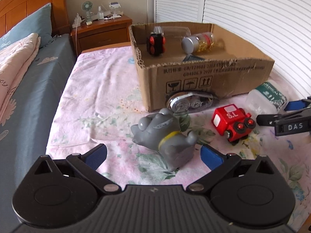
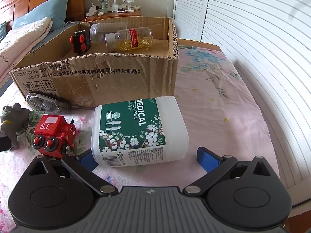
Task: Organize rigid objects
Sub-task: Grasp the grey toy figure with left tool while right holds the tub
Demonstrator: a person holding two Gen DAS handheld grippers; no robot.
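Two grippers are under my control, and both have their jaws spread wide with nothing between the pads touching them. I take the cardboard box [image 1: 204, 77] as my landmark; it sits open-topped on the floral sheet [image 1: 101, 89]. Inside the box I see a black toy block with red wheels [image 1: 156, 42], a clear empty jar [image 2: 106, 32] lying on its side, and a capsule bottle [image 2: 132, 38] also on its side, resting against that jar.

Outside the box, against its near wall, lies a clear correction-tape dispenser [image 1: 189, 102], touching the cardboard. Just in front of that is a grey rubber animal toy [image 1: 165, 136], tipped over, and my left gripper [image 1: 153, 155] hovers right behind it with the toy partly between the blue pads [image 1: 210, 156]. A red toy train [image 1: 232, 122] marked "S.L" stands near the box's front, beside the grey toy. The cotton swab container [image 2: 139, 134] lies on its side in front of the box's right end, and my right gripper [image 2: 143, 160] frames its base, pads clear of the plastic.
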